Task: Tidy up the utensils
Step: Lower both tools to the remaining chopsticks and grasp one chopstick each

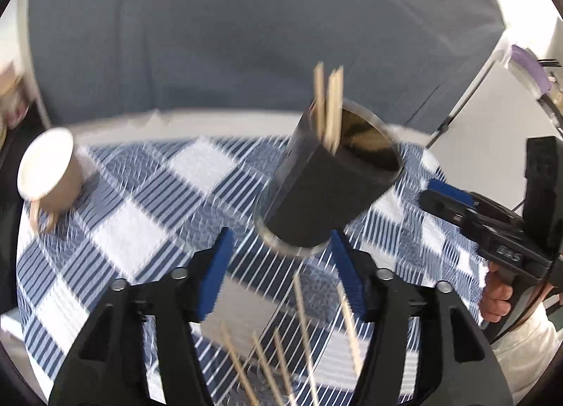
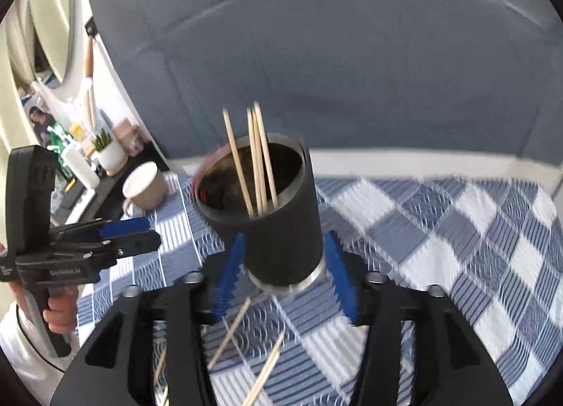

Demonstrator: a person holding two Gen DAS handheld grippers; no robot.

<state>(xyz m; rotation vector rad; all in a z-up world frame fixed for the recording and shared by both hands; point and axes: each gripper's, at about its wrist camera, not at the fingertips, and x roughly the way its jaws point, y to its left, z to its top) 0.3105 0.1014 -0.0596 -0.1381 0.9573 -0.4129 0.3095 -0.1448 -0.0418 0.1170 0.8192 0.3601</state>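
A black cylindrical holder [image 1: 327, 188] with a metal rim stands on the blue checked tablecloth [image 1: 147, 202], with several wooden sticks [image 1: 329, 107] in it. It also shows in the right wrist view [image 2: 278, 226] with its sticks [image 2: 257, 159]. More loose sticks [image 1: 299, 346] lie on the cloth in front of it, also in the right wrist view [image 2: 228, 332]. My left gripper [image 1: 281, 265] is open and empty, just short of the holder. My right gripper [image 2: 285, 265] is open, its blue pads [image 2: 232, 261] on either side of the holder's base.
A beige mug [image 1: 52, 173] stands at the table's far left, seen too in the right wrist view [image 2: 144, 188]. A grey sofa [image 1: 246, 36] is behind the table. A side shelf [image 2: 88, 166] holds bottles and a potted plant.
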